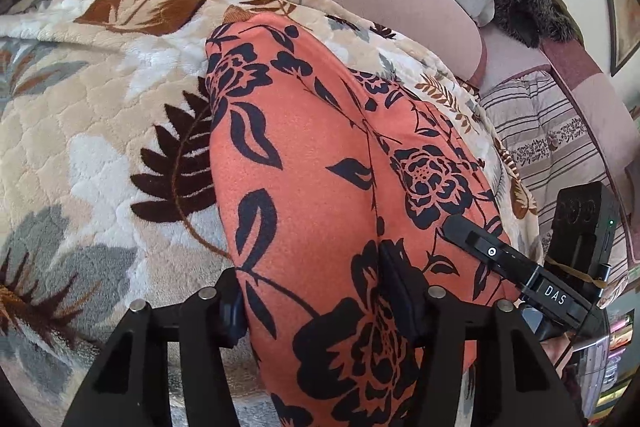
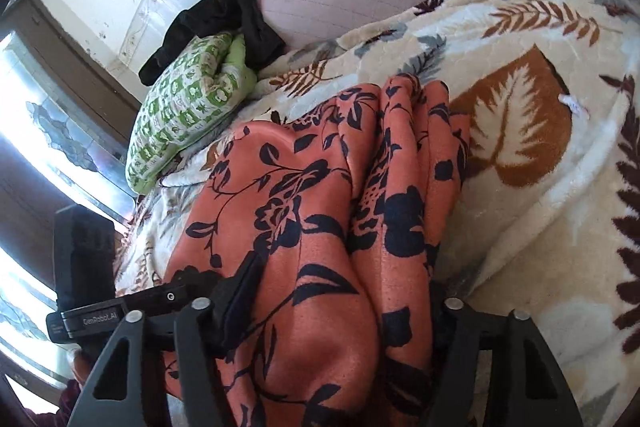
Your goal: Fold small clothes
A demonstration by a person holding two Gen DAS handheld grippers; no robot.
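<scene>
From the left wrist, the left gripper point(image 1: 320, 311) is clamping the near end of the orange floral garment point(image 1: 320, 163), which is lying along the leaf-patterned blanket point(image 1: 100, 107) on the bed; the right gripper point(image 1: 472, 239) is resting on the cloth's right side. From the right wrist, the right gripper point(image 2: 332, 311) is pinching bunched folds of the garment point(image 2: 320, 195), the left gripper point(image 2: 244, 275) beside it, a green pillow point(image 2: 188, 115) lying toward the blanket's point(image 2: 540, 107) far edge.

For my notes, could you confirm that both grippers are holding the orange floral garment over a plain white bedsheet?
Not quite: the orange floral garment lies on a leaf-patterned blanket, not a plain sheet, as the left wrist view shows. The left gripper and right gripper do both hold it.
</scene>
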